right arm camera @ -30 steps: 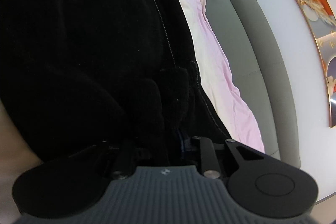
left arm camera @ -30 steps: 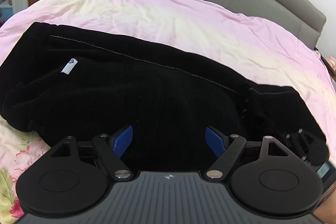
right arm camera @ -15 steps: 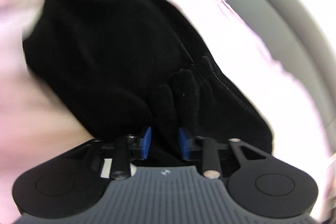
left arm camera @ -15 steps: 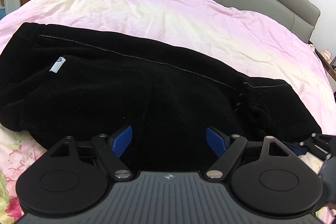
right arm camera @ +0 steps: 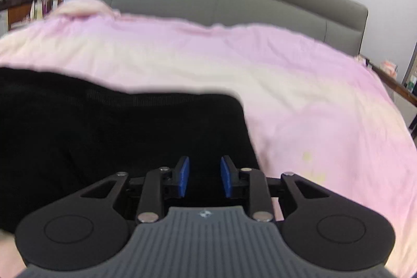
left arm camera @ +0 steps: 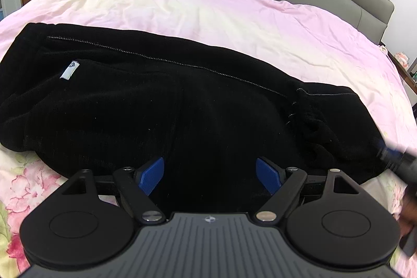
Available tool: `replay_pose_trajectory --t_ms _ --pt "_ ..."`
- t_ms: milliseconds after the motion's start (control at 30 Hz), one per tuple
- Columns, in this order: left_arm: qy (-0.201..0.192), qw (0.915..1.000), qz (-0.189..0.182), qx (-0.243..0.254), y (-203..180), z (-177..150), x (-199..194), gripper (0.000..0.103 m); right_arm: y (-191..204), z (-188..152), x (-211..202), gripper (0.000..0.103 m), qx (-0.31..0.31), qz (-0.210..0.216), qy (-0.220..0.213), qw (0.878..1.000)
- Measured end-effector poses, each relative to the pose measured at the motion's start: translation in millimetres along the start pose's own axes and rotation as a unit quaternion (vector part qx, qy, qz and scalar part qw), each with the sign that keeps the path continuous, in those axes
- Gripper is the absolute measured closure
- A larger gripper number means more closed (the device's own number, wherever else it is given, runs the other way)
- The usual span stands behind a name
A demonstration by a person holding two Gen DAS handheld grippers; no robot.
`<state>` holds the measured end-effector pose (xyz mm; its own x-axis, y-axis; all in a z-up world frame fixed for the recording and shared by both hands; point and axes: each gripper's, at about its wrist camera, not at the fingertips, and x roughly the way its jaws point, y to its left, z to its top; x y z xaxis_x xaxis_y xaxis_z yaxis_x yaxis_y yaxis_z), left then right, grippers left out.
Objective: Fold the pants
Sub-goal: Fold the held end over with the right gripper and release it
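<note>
Left wrist view shows the black pants (left arm camera: 161,108) lying lengthwise across the pink bedcover (left arm camera: 208,7), already doubled leg on leg, with a small white label (left arm camera: 69,70) toward their left end. The left tongs (left arm camera: 209,175) stand wide apart just over the near edge, pinching nothing. In the right wrist view, the right tongs (right arm camera: 204,180) are narrowly apart above the pants' right end, with no cloth visibly caught between the blue pads (right arm camera: 183,180). To fold well, each pair should probably bite both layers at the near edge, lift together, and carry the cloth across evenly so the seam line stays straight and the bunched right end doesn't drag.
</note>
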<state>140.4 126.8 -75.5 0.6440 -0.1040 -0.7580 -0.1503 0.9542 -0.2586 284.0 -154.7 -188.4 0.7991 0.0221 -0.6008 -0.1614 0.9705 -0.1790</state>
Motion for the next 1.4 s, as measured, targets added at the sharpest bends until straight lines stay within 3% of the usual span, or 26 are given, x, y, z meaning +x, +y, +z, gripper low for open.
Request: replay_pose_trajectory --t_ms 33,133,233,333,600,700,733,767,800,900,1067,1267,1400 --pt "0.0 1.0 0.0 -0.002 -0.5 0.3 -0.1 0.009 4.9 -15.8 4.8 0.08 -0.003 0.007 0.009 1.0" --pt "0.001 1.0 -0.004 -0.001 -2.3 2.6 0.4 0.009 13.8 -36.6 -2.0 0.08 -0.048 -0.001 -0.024 0.999" --pt "0.002 0.9999 -0.001 0.011 -2.3 3.8 -1.0 0.009 -1.7 -26.7 -4.0 0.08 0.011 0.023 -0.008 1.0" --pt "-0.004 1.0 0.002 0.006 6.3 4.7 -8.5 0.009 -5.5 -14.9 -18.6 0.08 0.018 0.022 -0.018 0.999" --pt "-0.035 0.9989 0.021 -0.022 35.4 13.9 -30.7 0.009 52.0 19.4 -24.6 0.08 0.002 0.074 -0.05 0.996" --pt "-0.046 0.9979 0.041 -0.02 54.4 21.4 -42.9 0.009 68.4 23.0 -9.8 0.079 0.047 0.109 -0.028 0.993" --pt "-0.048 0.9974 0.048 -0.024 64.1 24.6 -46.6 0.008 74.5 18.8 -1.6 0.085 0.059 0.126 -0.001 0.99" --pt "-0.049 0.9968 0.055 -0.03 73.1 27.7 -49.2 0.007 83.1 12.4 7.1 0.086 0.055 0.135 0.032 0.989" --pt "-0.051 0.996 0.062 -0.039 83.2 30.5 -51.9 0.007 90.8 7.8 9.9 0.086 0.039 0.131 0.039 0.99" --pt "-0.052 0.9916 0.078 -0.089 118.6 35.3 -60.2 0.006 96.8 10.4 -2.0 0.086 0.012 0.111 0.016 0.994" --pt "-0.055 0.977 0.057 -0.198 172.8 20.4 -63.3 0.006 118.3 16.0 -45.6 0.083 -0.023 0.115 -0.056 0.992" --pt "-0.055 0.966 0.045 -0.249 202.9 0.0 -50.6 0.006 181.9 25.6 -69.8 0.073 -0.075 0.183 -0.075 0.977" --pt "-0.047 0.9504 0.043 -0.304 223.7 -3.5 -32.0 0.006 231.1 33.5 -75.0 0.071 -0.089 0.215 -0.081 0.969"
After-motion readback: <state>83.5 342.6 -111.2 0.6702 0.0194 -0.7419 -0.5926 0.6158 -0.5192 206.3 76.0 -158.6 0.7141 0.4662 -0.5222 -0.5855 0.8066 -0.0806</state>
